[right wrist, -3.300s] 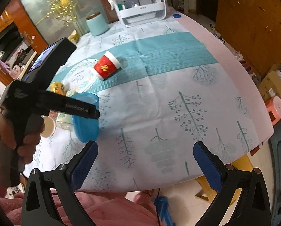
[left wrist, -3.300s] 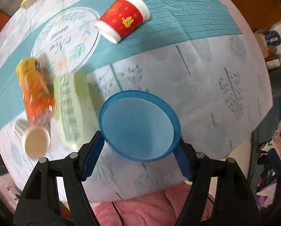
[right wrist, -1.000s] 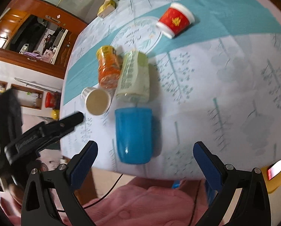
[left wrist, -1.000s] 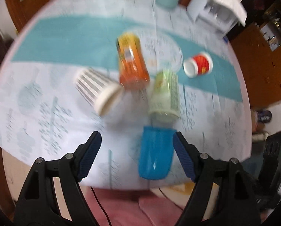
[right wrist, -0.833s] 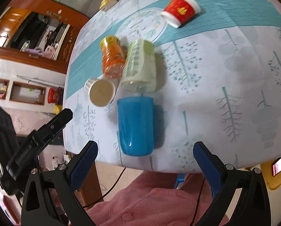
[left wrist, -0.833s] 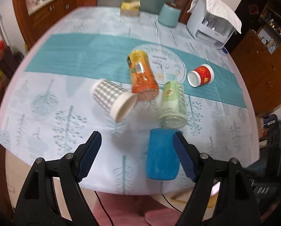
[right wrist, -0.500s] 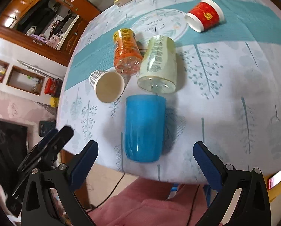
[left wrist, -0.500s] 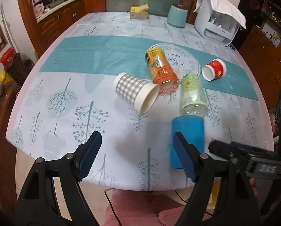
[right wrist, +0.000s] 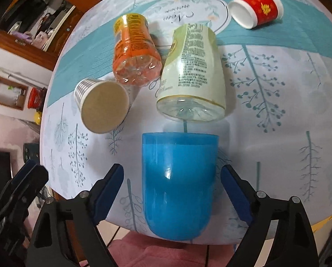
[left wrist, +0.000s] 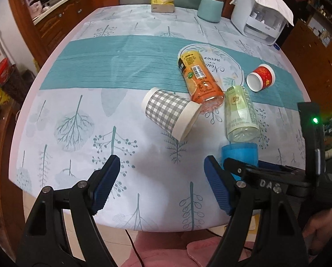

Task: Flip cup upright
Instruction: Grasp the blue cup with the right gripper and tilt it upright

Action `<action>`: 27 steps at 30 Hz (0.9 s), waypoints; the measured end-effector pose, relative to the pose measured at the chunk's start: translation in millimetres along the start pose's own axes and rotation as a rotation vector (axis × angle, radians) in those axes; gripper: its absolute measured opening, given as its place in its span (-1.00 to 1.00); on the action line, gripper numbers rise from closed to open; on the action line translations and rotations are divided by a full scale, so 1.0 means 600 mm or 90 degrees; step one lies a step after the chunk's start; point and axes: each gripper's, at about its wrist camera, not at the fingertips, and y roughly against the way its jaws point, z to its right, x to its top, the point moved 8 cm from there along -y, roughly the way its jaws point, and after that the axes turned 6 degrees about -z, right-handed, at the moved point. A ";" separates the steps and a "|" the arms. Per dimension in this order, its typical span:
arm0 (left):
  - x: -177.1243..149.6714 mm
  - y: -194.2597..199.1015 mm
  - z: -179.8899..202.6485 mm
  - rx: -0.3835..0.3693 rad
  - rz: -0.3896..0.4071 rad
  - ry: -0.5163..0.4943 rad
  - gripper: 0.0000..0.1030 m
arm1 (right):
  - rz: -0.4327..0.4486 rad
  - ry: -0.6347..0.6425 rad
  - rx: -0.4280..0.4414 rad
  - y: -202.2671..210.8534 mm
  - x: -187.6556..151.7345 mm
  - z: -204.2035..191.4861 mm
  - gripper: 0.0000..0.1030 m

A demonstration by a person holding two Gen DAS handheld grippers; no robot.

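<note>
Blue translucent plastic cup is seen lying on its side near the front edge of the bench, rounded base toward the camera, open rim pointed away at the pale green-labelled clear plastic bottle; rim and bottle base are just beside each other, contact can't be confirmed.

Handling, judged: cup is prob. light, thin-walled, fairly stiff but w/ some give if squeezed hard; glossy surface, so likely slippery. Not fragile. It may roll since it's round. Best taken across the mid-body, opp. sides of the wall, not at the rim or the domed base where pads could slide off.

Right hand-held gripper is held w/ fingers wide apart, one blue pad each side of the cup's body; small gaps are seen both sides, nothing clamped. Cup sits centred between the pads, lined up along gripper axis. Closing is judged the next step, then rotation to stand it on its base.

Left hand-held gripper is also spread apart and empty, over bare cloth to the left of the cup; only the cup's rim end shows in the left wrist view, behind the right tool.

Also lying nearby: orange-labelled plastic bottle, grey checked paper cup, red paper cup.
</note>
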 end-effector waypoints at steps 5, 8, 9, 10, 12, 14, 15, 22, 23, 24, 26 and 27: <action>-0.002 -0.006 -0.002 0.017 -0.013 -0.010 0.47 | -0.006 -0.023 -0.006 -0.020 0.015 0.003 0.57; -0.004 -0.007 -0.007 0.020 -0.015 -0.005 0.47 | -0.005 -0.032 -0.006 -0.027 0.018 0.008 0.50; -0.005 -0.007 -0.009 0.019 -0.015 -0.002 0.47 | -0.003 -0.031 -0.009 -0.027 0.019 0.010 0.45; -0.005 -0.007 -0.010 0.019 -0.016 0.000 0.47 | -0.003 -0.027 -0.007 -0.027 0.020 0.011 0.44; -0.006 -0.009 -0.011 0.019 -0.020 0.004 0.47 | -0.009 -0.024 0.000 -0.025 0.017 0.010 0.43; -0.008 -0.009 -0.009 0.018 -0.022 0.005 0.47 | -0.005 -0.018 0.007 -0.019 0.013 0.011 0.43; -0.009 -0.008 -0.007 0.018 -0.022 0.004 0.47 | -0.002 -0.014 0.011 -0.013 0.009 0.012 0.43; -0.017 -0.007 0.012 0.013 -0.022 -0.003 0.47 | 0.072 0.040 0.060 0.043 -0.006 0.002 0.40; -0.019 -0.006 0.015 0.013 -0.023 -0.003 0.47 | 0.087 0.049 0.065 0.051 -0.007 0.001 0.40; -0.021 -0.006 0.017 0.013 -0.023 -0.002 0.47 | 0.101 0.062 0.068 0.060 -0.009 -0.001 0.40; -0.025 -0.006 0.019 0.015 -0.024 -0.001 0.47 | 0.127 0.093 0.055 0.076 -0.009 -0.001 0.39; -0.028 -0.005 0.020 0.015 -0.024 0.000 0.47 | 0.149 0.121 0.032 0.083 -0.011 -0.003 0.39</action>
